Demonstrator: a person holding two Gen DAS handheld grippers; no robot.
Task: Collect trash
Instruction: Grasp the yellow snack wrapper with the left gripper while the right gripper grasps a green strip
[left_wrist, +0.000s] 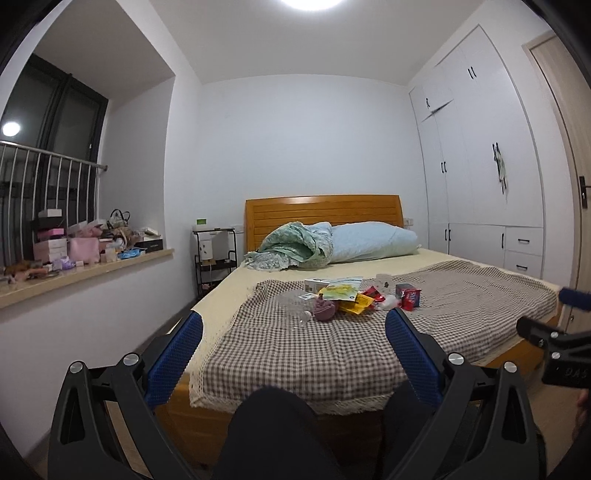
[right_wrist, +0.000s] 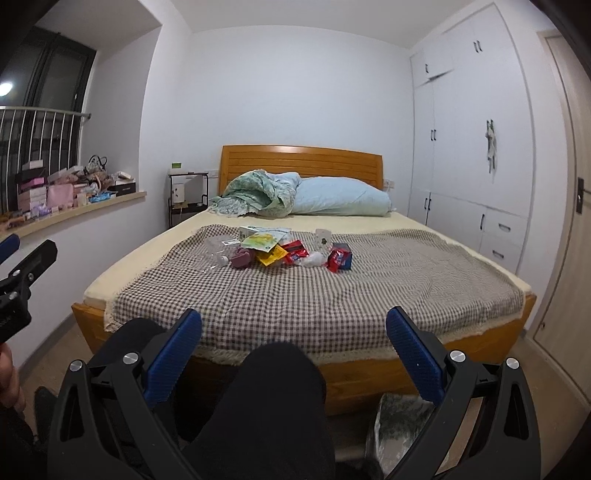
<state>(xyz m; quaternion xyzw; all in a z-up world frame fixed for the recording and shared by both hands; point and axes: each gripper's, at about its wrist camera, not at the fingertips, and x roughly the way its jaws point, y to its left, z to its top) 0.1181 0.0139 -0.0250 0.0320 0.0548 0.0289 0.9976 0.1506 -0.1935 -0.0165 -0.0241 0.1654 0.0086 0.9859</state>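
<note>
My left gripper has its jaws spread wide with nothing between them, and my right gripper is the same, wide apart and empty. Both hang in the air off the foot of the bed, well short of it, with my dark-clothed knee low between the blue pads.

On the bed, a checked cloth covers the foot end and middle. The trash pile lies on that cloth, toward the headboard side and roughly centred across the bed: a yellow wrapper, a red packet, a red and blue box, a crumpled clear plastic bottle, a mauve wad and a green and white pouch, mostly touching or overlapping. Beyond the pile, against the headboard, sit a green quilt and a pale blue pillow. On the floor just off the foot of the bed, under my right gripper, I see a bag-lined bin.
</note>
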